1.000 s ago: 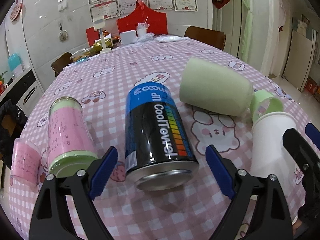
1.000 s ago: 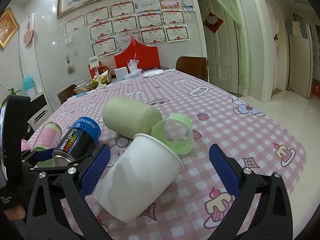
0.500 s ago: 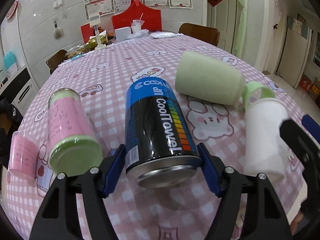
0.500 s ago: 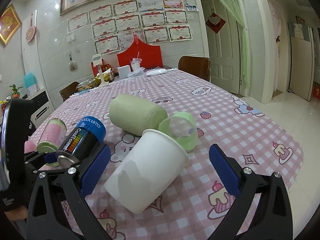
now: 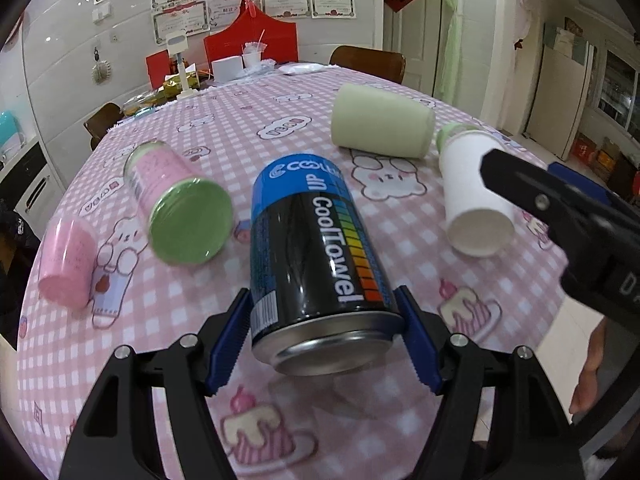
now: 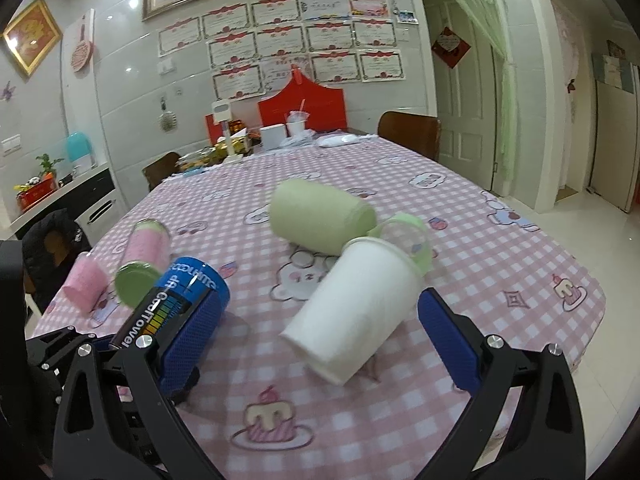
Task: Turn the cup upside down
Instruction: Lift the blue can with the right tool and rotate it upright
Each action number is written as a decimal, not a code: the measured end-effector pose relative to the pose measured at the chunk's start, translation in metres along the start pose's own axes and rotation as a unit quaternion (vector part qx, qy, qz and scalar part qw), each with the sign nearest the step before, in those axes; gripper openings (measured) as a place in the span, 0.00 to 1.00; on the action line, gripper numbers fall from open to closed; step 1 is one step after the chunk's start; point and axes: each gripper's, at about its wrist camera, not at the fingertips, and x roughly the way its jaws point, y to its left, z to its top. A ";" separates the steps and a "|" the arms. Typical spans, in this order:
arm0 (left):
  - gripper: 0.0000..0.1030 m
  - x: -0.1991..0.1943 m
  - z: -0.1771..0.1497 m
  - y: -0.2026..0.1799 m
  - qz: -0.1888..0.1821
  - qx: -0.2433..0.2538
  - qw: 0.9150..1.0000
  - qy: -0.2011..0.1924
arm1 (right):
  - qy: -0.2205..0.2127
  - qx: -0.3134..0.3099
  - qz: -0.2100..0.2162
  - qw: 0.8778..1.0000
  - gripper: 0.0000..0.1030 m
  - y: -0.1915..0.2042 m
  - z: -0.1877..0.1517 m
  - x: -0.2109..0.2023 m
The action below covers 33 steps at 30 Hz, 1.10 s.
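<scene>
My left gripper (image 5: pixel 324 340) is shut on a blue and black "CoolTowel" can (image 5: pixel 316 256) and holds it tilted above the table; the can also shows in the right wrist view (image 6: pixel 172 304). A white paper cup (image 6: pixel 356 312) lies on its side on the pink checked tablecloth, its base toward me. My right gripper (image 6: pixel 316 340) is open around the cup's lower end and not touching it. In the left wrist view the cup (image 5: pixel 474 192) lies at the right, behind the right gripper's black body (image 5: pixel 560 216).
A pale green cup (image 6: pixel 320 216) and a clear green-rimmed cup (image 6: pixel 404 240) lie on their sides behind the white cup. A pink bottle with a green lid (image 5: pixel 176 196) and a pink cup (image 5: pixel 66 260) lie at the left. Boxes and chairs stand at the far end.
My left gripper has closed on the can and lifted it off the table. My right gripper has risen a little and stays open over the white cup.
</scene>
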 end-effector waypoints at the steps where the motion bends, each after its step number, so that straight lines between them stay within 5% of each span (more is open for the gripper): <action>1: 0.69 -0.003 -0.002 0.002 -0.003 -0.002 1.000 0.001 | 0.002 -0.001 0.003 1.000 0.92 0.003 -0.001 -0.001; 18: 0.69 -0.024 -0.020 0.021 -0.049 -0.032 0.998 -0.018 | 0.030 -0.003 0.027 0.999 0.92 0.031 -0.004 -0.006; 33: 0.75 -0.070 -0.033 0.072 -0.040 -0.091 0.992 -0.081 | 0.117 0.052 0.128 0.984 0.92 0.059 0.009 0.015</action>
